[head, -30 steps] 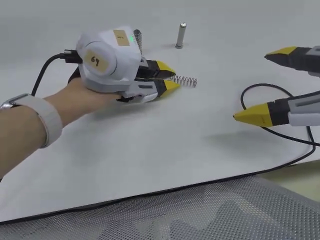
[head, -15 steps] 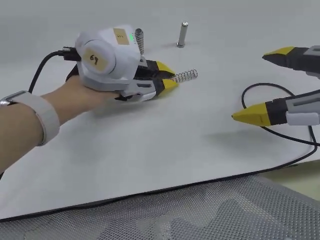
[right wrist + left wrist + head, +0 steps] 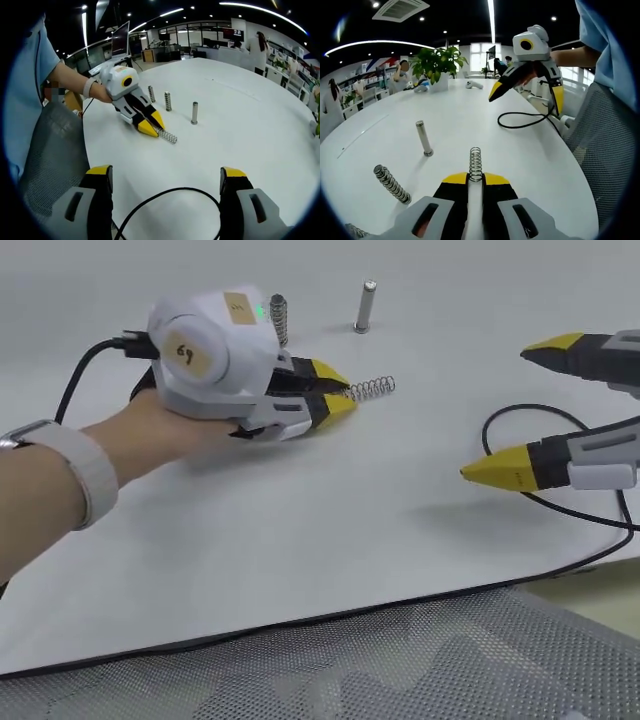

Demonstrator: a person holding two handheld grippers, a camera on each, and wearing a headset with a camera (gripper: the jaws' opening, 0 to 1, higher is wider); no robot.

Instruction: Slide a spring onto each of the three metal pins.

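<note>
My left gripper (image 3: 340,397) is shut on one end of a loose spring (image 3: 372,389), which sticks out past its yellow tips, pointing right. In the left gripper view the spring (image 3: 476,161) stands straight up from the closed jaws of the left gripper (image 3: 475,176). A bare metal pin (image 3: 366,308) stands upright beyond it. Left of that, a pin wearing a spring (image 3: 278,318) stands behind the gripper body. The right gripper view has two sprung pins (image 3: 151,93) (image 3: 168,100) and the bare pin (image 3: 194,112). My right gripper (image 3: 497,410) hangs open and empty at the right.
A black cable (image 3: 530,440) loops on the white table (image 3: 300,530) under the right gripper. The table's front edge (image 3: 300,625) runs close by, with a grey mesh chair (image 3: 420,670) below it. People, plants and desks stand far across the room.
The left gripper has lifted the spring's free end off the table and drifted slightly up and back. The right gripper has hardly moved.
</note>
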